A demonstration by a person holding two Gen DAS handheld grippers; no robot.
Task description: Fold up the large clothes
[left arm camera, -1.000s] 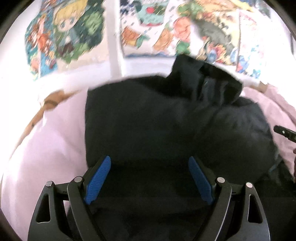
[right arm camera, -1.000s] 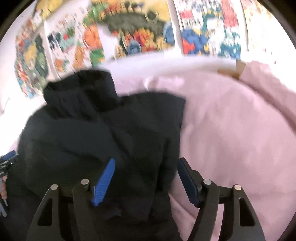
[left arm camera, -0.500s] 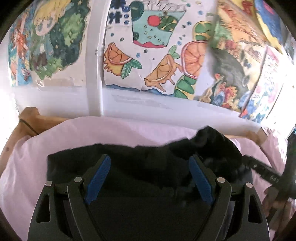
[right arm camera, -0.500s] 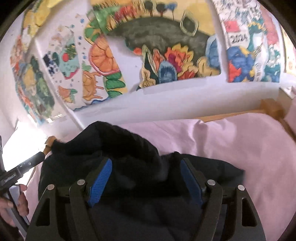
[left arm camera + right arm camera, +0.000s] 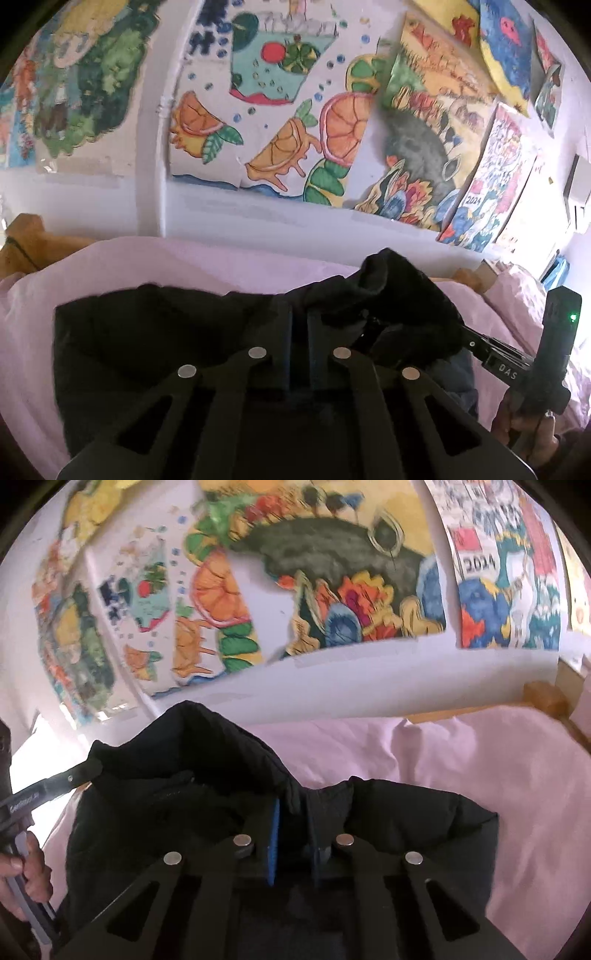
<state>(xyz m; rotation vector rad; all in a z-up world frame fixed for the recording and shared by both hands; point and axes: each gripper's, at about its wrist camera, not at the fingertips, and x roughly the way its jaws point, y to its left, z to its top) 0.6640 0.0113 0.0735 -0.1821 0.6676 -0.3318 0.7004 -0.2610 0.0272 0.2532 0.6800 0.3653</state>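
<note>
A black padded jacket (image 5: 147, 332) lies on a pink bedsheet (image 5: 184, 266). My left gripper (image 5: 299, 321) is shut on the jacket's near edge, with black fabric pinched between its fingers. In the right wrist view the same jacket (image 5: 406, 830) bunches around my right gripper (image 5: 295, 812). Its jaws are closing, with a fold of fabric pressed between the blue pad (image 5: 274, 842) and the other finger. The jacket's collar (image 5: 192, 738) stands up to the left. Each view shows the other gripper's handle and the hand (image 5: 524, 432) holding it at the picture's edge.
The pink sheet (image 5: 480, 757) covers a bed with a wooden frame (image 5: 26, 236) (image 5: 546, 698). Just behind the bed stands a white wall hung with colourful paintings (image 5: 288, 110) (image 5: 332, 572). Bare sheet lies right of the jacket in the right wrist view.
Both grippers stood open over the jacket and have now closed on its fabric. Both moved forward toward the wall and rose, so the paintings fill more of each view.
</note>
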